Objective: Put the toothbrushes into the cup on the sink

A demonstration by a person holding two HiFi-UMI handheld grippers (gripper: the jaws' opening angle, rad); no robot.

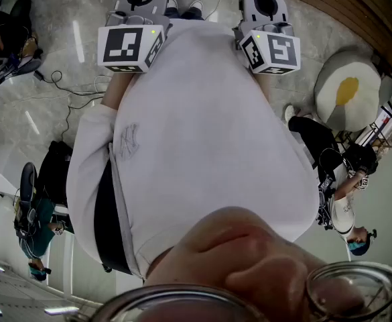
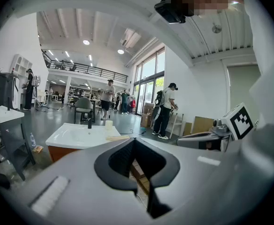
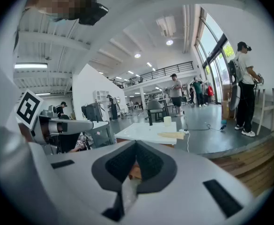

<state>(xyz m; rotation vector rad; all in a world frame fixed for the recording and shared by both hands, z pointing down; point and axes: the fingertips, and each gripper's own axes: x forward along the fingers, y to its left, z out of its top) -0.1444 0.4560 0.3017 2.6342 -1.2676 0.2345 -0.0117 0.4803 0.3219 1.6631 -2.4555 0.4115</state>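
My left gripper (image 2: 134, 140) and right gripper (image 3: 136, 143): jaws together, nothing between. Ahead, well apart, sink (image 2: 76, 137); cup (image 2: 109, 124) upright, toothbrushes (image 2: 117, 138) lying beside it.

No legible text; the shirt's emblem (image 1: 126, 141) seems too faint.

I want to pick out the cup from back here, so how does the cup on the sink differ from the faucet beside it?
The cup is pale and stout, while the faucet is black and slim. The faucet rises higher than the cup. In both gripper views the cup stands to the right of the faucet. Both stand upright on top of the white sink.
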